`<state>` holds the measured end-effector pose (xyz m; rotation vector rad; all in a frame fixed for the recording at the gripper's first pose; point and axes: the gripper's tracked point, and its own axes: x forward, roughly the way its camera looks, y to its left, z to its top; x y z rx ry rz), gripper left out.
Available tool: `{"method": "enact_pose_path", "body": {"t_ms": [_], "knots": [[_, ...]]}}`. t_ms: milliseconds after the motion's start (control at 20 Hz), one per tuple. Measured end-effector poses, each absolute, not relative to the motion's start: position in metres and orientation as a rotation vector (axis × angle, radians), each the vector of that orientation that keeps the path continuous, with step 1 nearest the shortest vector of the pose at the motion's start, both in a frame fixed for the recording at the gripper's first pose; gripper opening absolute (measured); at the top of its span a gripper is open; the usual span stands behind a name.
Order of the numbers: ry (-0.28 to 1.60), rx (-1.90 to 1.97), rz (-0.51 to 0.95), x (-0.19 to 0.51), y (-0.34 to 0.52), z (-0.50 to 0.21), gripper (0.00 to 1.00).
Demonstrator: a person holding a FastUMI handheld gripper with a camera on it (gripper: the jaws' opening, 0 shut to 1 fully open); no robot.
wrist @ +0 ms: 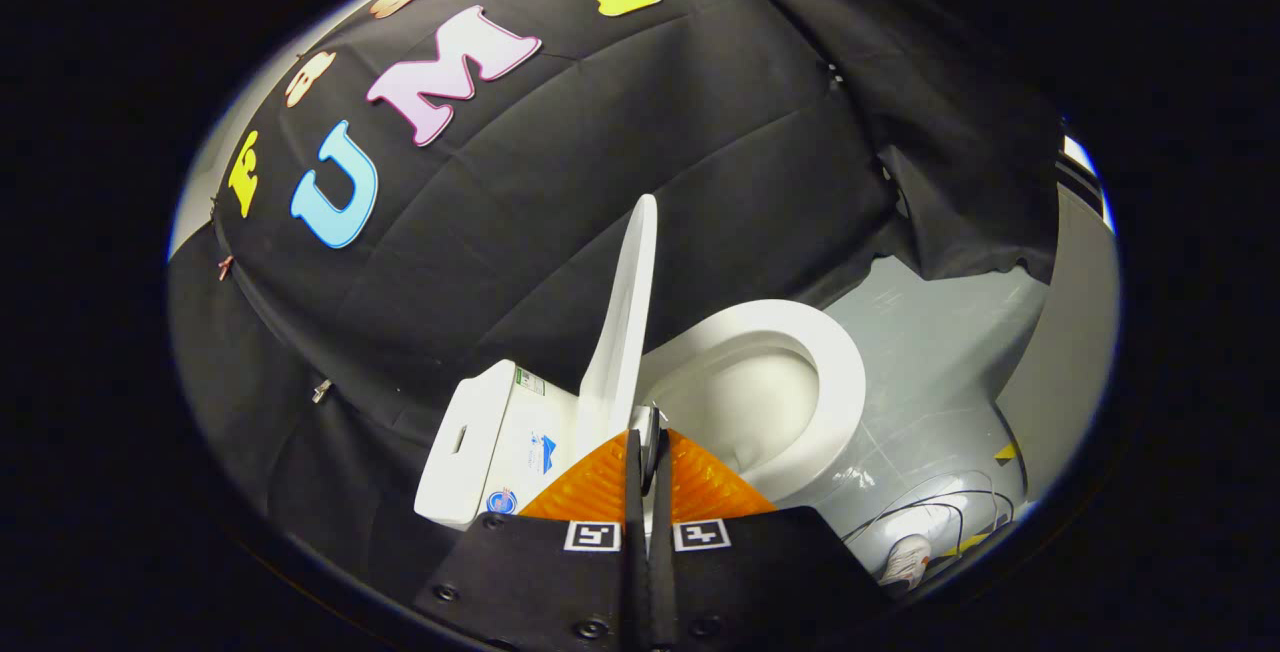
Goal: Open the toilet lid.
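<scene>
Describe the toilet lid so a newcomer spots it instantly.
Start at the white toilet standing before the black cloth wall. The toilet lid is the thin white panel raised nearly upright between the tank and the open seat ring. The hand-held gripper is nearly closed at its lower edge; unlike its neighbours, it appears edge-on.

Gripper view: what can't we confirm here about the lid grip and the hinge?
- Grip: the gripper fingers stand nearly closed on the edge of the raised lid; whether both press on it is too small to tell.
- Hinge: hidden behind the fingers.
- Lid against tank: seen edge-on, so touching or apart cannot be told.
- Bowl front base: cut off behind the gripper body.
</scene>
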<state>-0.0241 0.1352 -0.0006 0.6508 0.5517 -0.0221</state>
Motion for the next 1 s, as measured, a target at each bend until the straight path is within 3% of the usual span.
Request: {"method": "enact_pose_path", "body": {"t_ms": [1000], "knots": [[0.506,0.445,-0.008,-0.019,0.231,0.068,0.05]]}}
